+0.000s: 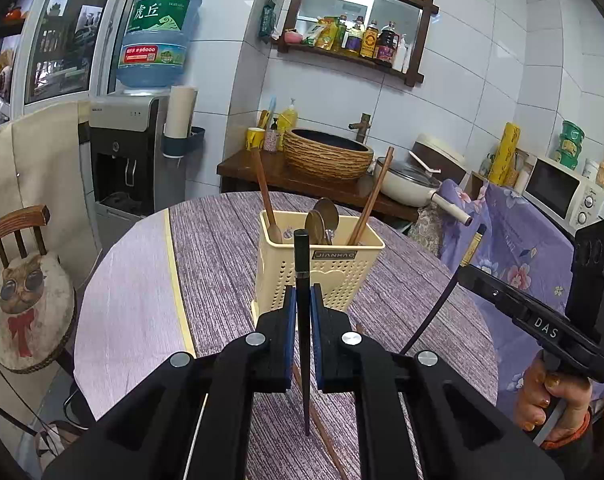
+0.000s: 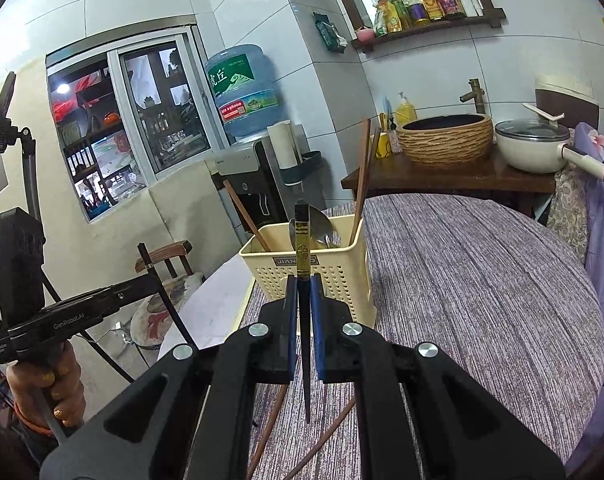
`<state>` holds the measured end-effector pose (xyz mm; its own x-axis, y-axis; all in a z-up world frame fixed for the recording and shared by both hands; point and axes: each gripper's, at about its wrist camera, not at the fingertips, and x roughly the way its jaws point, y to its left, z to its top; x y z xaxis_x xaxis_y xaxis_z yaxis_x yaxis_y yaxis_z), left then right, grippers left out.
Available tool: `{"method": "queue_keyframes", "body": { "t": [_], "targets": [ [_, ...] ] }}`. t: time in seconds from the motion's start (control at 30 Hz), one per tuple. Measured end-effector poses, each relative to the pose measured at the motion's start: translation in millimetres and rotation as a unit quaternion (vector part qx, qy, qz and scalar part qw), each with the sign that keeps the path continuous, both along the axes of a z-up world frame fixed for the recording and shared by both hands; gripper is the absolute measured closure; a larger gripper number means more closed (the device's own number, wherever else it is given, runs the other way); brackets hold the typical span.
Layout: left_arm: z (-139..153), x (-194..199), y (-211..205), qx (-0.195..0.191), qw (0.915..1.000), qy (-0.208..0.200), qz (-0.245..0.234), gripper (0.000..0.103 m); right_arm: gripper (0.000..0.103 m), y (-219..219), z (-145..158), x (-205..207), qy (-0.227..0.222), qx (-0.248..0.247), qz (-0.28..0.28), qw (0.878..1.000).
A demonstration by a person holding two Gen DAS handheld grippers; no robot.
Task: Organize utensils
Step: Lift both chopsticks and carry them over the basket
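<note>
A cream perforated utensil holder stands on the round purple table; it also shows in the right wrist view. It holds brown chopsticks, a wooden spoon and metal spoons. My left gripper is shut on a black chopstick, held upright just in front of the holder. My right gripper is shut on a black chopstick with a gold end, also upright before the holder. Brown chopsticks lie on the table under the grippers.
The table has a pale strip on its left. A cat-cushion chair stands left of it. A water dispenser, a sink counter and a pot stand behind. A floral cloth hangs at right.
</note>
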<state>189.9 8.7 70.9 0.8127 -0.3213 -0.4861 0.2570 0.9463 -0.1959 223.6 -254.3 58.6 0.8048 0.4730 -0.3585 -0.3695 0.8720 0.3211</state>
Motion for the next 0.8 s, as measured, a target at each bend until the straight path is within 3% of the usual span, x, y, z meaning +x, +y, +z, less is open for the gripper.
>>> {"method": "queue_keyframes", "body": {
  "t": [0.47,0.8],
  "targets": [
    [26,14,-2,-0.01,0.9995,-0.017,-0.023,0.095,0.095,4,29,13,-0.017,0.0,0.018,1.0],
    [108,43,-2,-0.027,0.9959,-0.087,-0.008,0.095,0.095,11,113,31,-0.102,-0.015,0.002,0.995]
  ]
}}
